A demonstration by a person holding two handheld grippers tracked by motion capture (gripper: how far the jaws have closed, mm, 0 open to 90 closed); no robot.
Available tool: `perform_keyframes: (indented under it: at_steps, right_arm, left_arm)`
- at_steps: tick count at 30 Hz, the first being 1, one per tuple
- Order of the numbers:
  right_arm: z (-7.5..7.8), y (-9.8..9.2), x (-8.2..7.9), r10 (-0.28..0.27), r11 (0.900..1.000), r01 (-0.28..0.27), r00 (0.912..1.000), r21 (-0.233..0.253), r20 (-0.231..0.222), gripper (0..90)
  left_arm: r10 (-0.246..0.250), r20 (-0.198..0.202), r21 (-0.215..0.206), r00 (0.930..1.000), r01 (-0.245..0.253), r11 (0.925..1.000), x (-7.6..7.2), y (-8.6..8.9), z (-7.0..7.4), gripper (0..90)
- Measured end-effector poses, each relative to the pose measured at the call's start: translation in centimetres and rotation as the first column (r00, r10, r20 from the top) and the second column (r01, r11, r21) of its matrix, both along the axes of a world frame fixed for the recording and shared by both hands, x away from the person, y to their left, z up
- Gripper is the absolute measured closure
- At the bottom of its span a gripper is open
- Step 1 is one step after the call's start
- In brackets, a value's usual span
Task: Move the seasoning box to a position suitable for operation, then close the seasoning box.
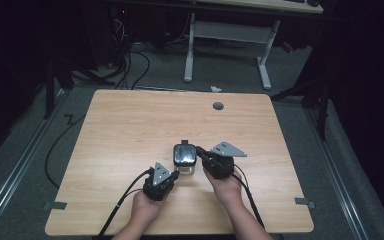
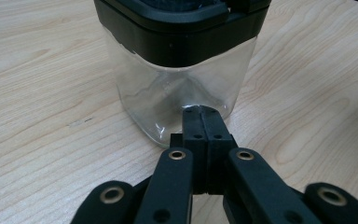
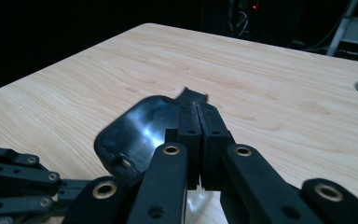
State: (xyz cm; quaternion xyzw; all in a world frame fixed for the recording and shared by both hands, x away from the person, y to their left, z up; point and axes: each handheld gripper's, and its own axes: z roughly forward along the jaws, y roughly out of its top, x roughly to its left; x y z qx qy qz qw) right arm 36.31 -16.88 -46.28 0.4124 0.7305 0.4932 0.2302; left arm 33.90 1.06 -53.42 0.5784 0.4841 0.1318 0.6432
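Black left gripper (image 1: 176, 174) with brass screws, grey plate, black cable.

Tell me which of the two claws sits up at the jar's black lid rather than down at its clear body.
The right claw: it sits at the black lid of the jar. The left claw is lower, its shut tips against the clear body near the base.
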Motion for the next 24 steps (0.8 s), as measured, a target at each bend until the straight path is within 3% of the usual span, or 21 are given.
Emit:
perform_keyframes:
  at_steps: [7, 13, 19, 24]
  right_arm:
    - [-0.6, -2.8, -0.5, -0.051, 0.999, 0.05, 0.9986, -0.017, -0.013, 86.8]
    - [-1.6, -6.2, -1.1, -0.121, 0.992, 0.12, 0.9923, -0.029, -0.027, 83.5]
    - [-2.5, -10.2, -1.9, -0.199, 0.98, 0.198, 0.9792, -0.026, -0.038, 72.4]
    - [-3.6, -13.3, -3.1, -0.264, 0.964, 0.263, 0.9633, -0.032, -0.046, 62.6]
  left_arm:
    - [-0.03, 0.019, 0.03, 0.9994, 0.029, 0.9991, -0.9, 0.9, 0.5, 90.0]
    - [-0.007, 0.07, 0.08, 0.9975, 0.001, 0.9968, -1.0, 3.8, 1.4, 84.7]
    - [0.098, 0.075, 0.08, 0.9924, -0.104, 0.9914, 0.4, 8.4, 2.0, 73.4]
    - [0.215, 0.067, 0.081, 0.9743, -0.22, 0.972, 0.8, 12.7, 1.3, 62.6]
